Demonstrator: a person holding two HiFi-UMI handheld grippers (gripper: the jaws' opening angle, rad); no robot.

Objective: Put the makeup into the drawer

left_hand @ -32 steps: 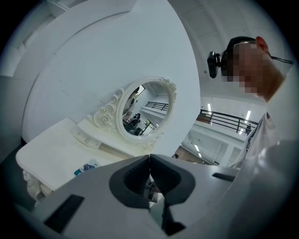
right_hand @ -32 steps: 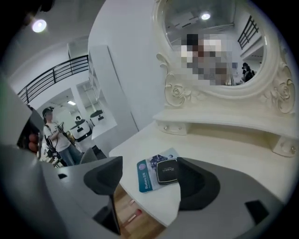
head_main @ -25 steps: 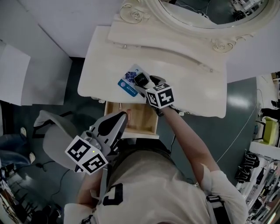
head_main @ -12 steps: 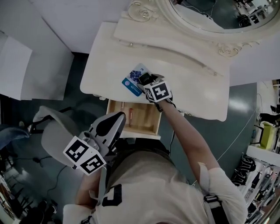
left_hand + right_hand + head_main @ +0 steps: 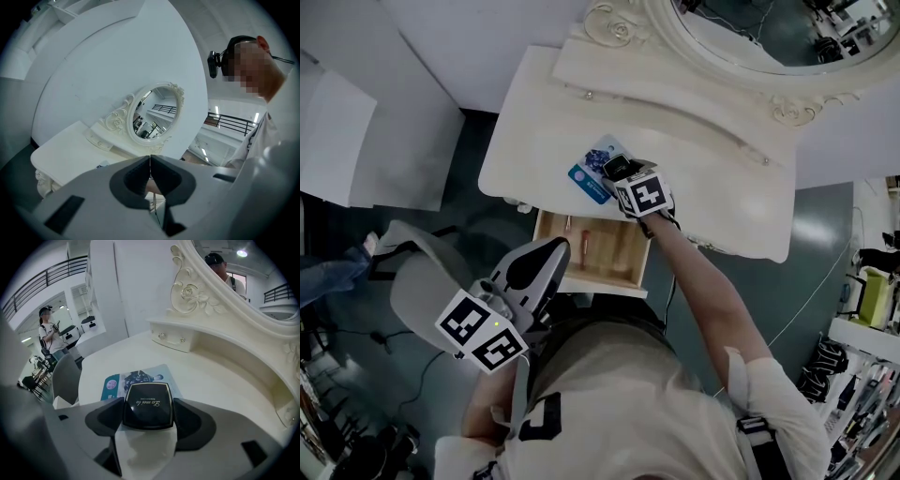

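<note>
Dressing table (image 5: pixel 534 122) with wooden drawer (image 5: pixel 614 258) open at 6 o'clock of the right hand-held gripper (image 5: pixel 148 420), which clamps a black powder compact (image 5: pixel 148 401) by its side edges over a blue packet (image 5: pixel 133 378). The compact is probably light, rigid and slick. Left hand-held gripper (image 5: pixel 150 171) is closed and empty.

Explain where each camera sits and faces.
Head view: on the person's head, looking down at dressing table and open drawer; chest, right arm show.
Left gripper view: on the left gripper, facing the mirror; shut jaws, person's head show.
Right gripper view: on the right gripper, facing the tabletop; jaws grip black compact.
Shared: head and right gripper views show the compact.
</note>
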